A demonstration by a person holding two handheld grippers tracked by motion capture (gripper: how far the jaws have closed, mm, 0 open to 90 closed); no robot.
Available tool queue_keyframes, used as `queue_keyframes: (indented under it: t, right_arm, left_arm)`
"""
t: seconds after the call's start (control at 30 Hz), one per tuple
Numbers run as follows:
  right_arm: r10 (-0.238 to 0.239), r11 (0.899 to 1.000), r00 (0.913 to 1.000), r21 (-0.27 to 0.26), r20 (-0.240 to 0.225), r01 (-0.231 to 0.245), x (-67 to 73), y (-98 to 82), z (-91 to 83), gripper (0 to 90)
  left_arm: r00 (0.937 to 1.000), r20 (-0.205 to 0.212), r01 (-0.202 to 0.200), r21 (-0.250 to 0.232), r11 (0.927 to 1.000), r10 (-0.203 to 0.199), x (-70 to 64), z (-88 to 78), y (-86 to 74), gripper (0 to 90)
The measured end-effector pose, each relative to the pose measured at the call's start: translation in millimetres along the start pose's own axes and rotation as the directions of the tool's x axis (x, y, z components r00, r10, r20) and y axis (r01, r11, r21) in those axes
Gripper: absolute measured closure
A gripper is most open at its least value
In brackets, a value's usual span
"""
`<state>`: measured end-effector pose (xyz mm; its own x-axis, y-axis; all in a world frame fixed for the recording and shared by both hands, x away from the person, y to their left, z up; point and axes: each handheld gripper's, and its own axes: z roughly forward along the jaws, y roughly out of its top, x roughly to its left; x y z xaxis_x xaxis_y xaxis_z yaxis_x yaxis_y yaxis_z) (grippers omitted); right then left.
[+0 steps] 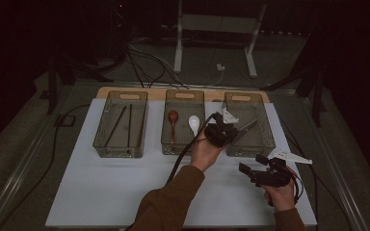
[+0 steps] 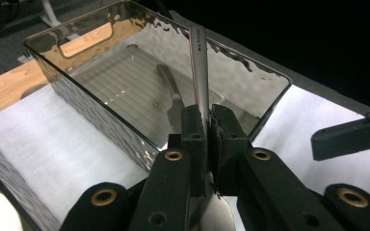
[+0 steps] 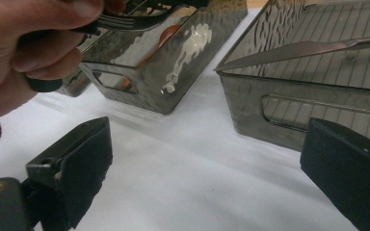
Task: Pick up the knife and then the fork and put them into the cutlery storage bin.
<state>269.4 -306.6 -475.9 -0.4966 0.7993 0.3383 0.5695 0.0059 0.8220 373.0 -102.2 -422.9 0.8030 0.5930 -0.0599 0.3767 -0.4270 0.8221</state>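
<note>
My left gripper [image 1: 232,131] hangs at the left rim of the right-hand clear bin [image 1: 266,140], shut on a steel table knife [image 1: 248,126]. In the left gripper view the jaws [image 2: 208,120] pinch that knife [image 2: 198,57], whose handle reaches out over the bin [image 2: 101,113]. A second knife [image 2: 172,94] lies flat on the bin's floor. My right gripper [image 1: 253,164] hovers over the white mat in front of that bin, open with nothing between its jaws [image 3: 207,178]. In the right gripper view a knife blade [image 3: 308,48] shows at the bin's rim [image 3: 250,103].
The middle bin [image 1: 166,144] holds a brown spoon [image 1: 173,120] and a white spoon [image 1: 193,123]. Two dark chopsticks [image 1: 120,126] lie in the left bin [image 1: 98,139]. A white mat [image 1: 111,187] covers the table; cables and a stand are behind.
</note>
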Motion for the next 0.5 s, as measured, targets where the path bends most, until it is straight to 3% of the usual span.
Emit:
queue_keyframes:
  t: [0.5]
  right_arm:
    - [-0.001, 1.0, 1.0, -0.007, 0.001, 0.001, -1.0, 0.5, -1.7, 4.3]
  left_arm:
    - [0.9994, -0.025, 0.024, 0.011, 0.9996, -0.024, 0.8, 15.2, 5.5, 86.8]
